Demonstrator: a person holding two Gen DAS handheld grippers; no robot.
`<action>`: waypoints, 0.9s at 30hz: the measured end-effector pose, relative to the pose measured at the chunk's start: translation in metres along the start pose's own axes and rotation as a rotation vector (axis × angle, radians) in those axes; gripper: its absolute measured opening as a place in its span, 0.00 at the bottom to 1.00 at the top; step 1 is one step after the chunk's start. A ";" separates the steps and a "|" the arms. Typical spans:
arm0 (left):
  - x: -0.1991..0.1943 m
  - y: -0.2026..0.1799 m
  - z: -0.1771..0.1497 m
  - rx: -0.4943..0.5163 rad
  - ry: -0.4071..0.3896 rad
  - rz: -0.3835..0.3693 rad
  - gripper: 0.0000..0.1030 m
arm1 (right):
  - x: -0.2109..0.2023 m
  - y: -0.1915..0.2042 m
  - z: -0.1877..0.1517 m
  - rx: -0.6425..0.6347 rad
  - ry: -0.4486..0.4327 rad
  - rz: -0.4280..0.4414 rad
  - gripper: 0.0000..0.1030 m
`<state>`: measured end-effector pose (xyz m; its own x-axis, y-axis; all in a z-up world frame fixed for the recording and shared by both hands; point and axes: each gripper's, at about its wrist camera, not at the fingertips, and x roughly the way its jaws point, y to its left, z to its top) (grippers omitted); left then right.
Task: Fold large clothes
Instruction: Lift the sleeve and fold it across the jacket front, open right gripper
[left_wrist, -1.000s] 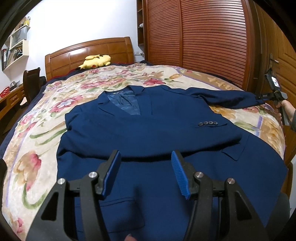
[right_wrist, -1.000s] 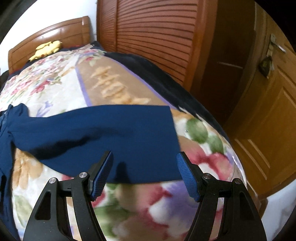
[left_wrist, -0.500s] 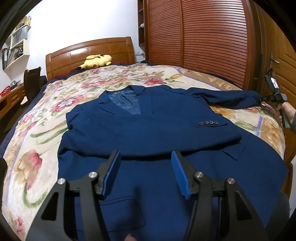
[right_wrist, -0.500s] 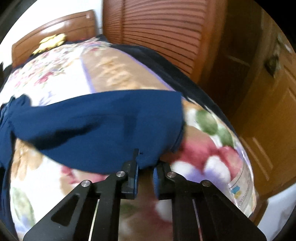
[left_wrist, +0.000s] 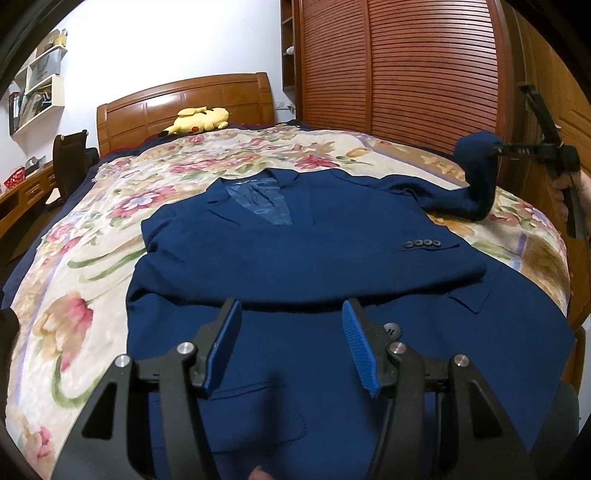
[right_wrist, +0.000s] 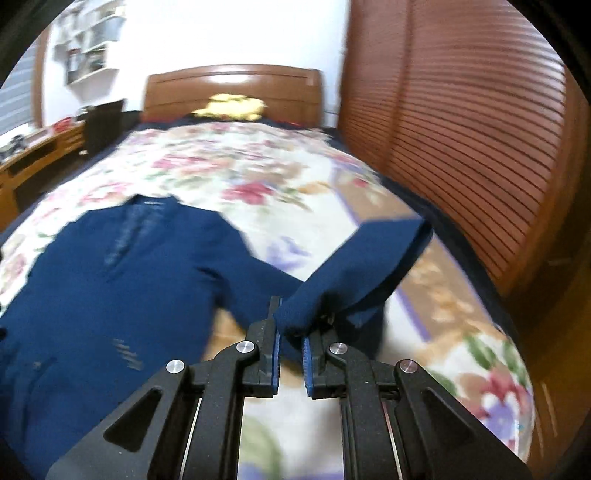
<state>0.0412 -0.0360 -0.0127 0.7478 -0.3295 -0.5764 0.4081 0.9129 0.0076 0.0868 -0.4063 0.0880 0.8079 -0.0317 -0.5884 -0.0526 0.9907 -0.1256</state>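
A navy blue suit jacket (left_wrist: 303, 258) lies face up on the flowered bedspread (left_wrist: 74, 266), its left sleeve folded across the chest. My left gripper (left_wrist: 291, 343) is open and empty, hovering over the jacket's lower front. My right gripper (right_wrist: 290, 350) is shut on the end of the jacket's right sleeve (right_wrist: 354, 273) and holds it lifted off the bed. In the left wrist view the lifted sleeve (left_wrist: 480, 173) hangs from the right gripper (left_wrist: 495, 149) at the far right.
A yellow plush toy (left_wrist: 199, 120) lies by the wooden headboard (left_wrist: 184, 103). A slatted wardrobe (left_wrist: 406, 66) runs along the right of the bed. A desk and a chair (left_wrist: 70, 162) stand on the left.
My right gripper closed on the sleeve end, then lifted it off the bed and swung toward the jacket body. My left gripper stayed open and nearly still.
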 end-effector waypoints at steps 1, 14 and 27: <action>-0.001 0.001 -0.001 -0.001 -0.002 0.004 0.54 | -0.001 0.011 0.003 -0.008 -0.008 0.022 0.06; -0.025 0.026 -0.007 -0.040 -0.027 0.054 0.54 | -0.018 0.190 0.045 -0.183 -0.084 0.345 0.06; -0.029 0.030 -0.010 -0.042 -0.026 0.067 0.54 | -0.021 0.201 0.016 -0.162 -0.070 0.352 0.62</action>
<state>0.0260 0.0035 -0.0040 0.7859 -0.2732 -0.5547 0.3351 0.9421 0.0108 0.0685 -0.2048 0.0882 0.7618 0.3209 -0.5627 -0.4208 0.9056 -0.0534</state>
